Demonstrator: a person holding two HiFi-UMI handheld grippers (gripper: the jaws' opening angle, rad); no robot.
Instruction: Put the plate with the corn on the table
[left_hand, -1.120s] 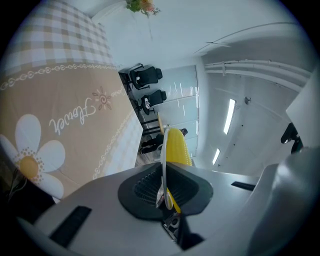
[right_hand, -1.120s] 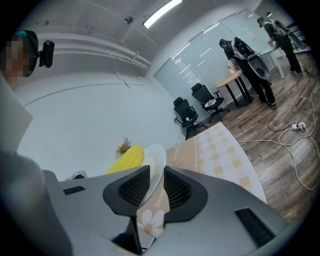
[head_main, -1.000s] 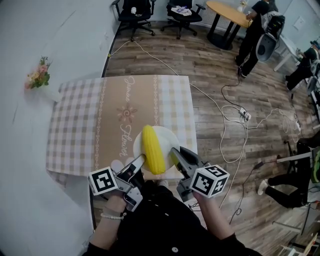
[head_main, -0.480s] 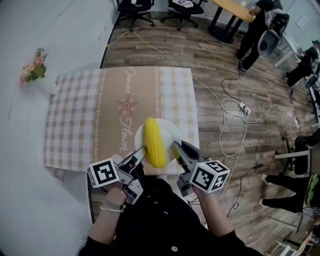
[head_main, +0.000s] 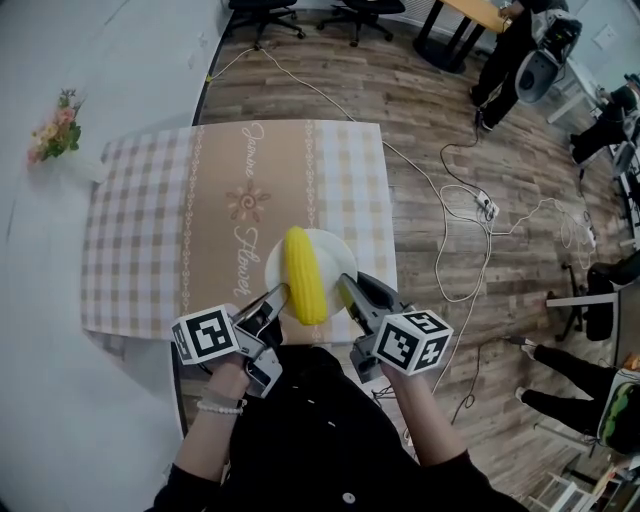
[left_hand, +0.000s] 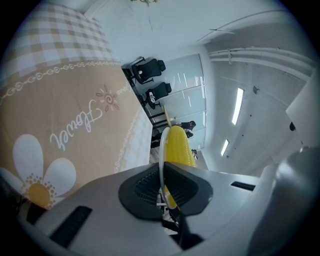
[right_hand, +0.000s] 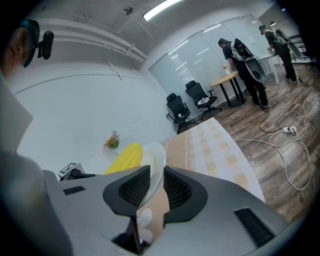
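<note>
A white plate (head_main: 336, 256) carries a yellow corn cob (head_main: 303, 274) and hangs over the near right part of the table with the checked and beige cloth (head_main: 160, 230). My left gripper (head_main: 278, 296) is shut on the plate's near left rim. My right gripper (head_main: 345, 290) is shut on its near right rim. In the left gripper view the thin plate rim (left_hand: 161, 145) runs between the pads of the left gripper (left_hand: 164, 187), with the corn (left_hand: 179, 147) behind. The right gripper view shows the plate (right_hand: 155, 157) pinched in the right gripper (right_hand: 156, 187), and the corn (right_hand: 124, 157) to its left.
A small vase of flowers (head_main: 55, 135) stands by the table's far left corner. Cables (head_main: 470, 215) trail over the wooden floor to the right. A person (head_main: 510, 45) stands by a round table at the far right, and office chairs sit at the back.
Both grippers and the plate with the corn have sunk a little toward the tablecloth. Both grips on the rim look unchanged.
</note>
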